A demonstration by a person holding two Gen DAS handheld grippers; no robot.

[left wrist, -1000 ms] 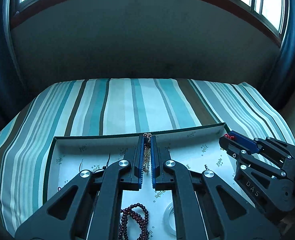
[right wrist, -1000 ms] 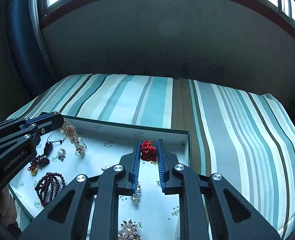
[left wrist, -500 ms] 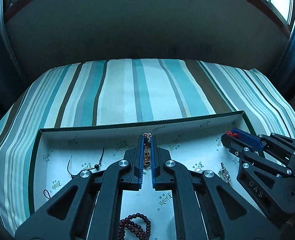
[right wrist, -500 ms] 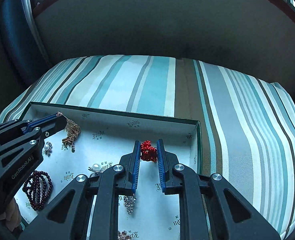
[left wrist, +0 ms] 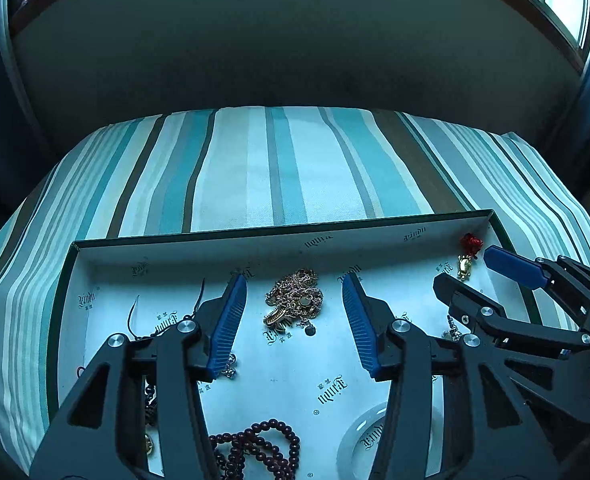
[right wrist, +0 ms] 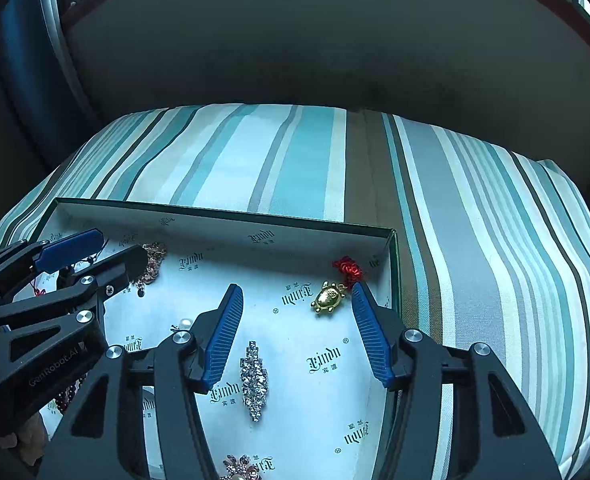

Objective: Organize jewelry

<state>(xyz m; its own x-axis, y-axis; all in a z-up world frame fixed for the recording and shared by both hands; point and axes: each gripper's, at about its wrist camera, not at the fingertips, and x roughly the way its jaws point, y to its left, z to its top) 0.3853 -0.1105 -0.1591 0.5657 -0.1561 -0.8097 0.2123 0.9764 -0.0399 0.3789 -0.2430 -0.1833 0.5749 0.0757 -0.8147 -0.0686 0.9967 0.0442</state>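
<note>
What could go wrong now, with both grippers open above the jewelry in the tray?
1. The gold chain necklace lies bunched in a heap and may tangle.
2. The right gripper has just been opening; its right finger is close to the gold charm with red knot and the tray wall, so it may knock them.

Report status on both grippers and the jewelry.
Left gripper jaws just opened, gold chain lying loose between them. Right gripper jaws just opened, gold charm with red knot down in box. Nothing in the way.
</note>
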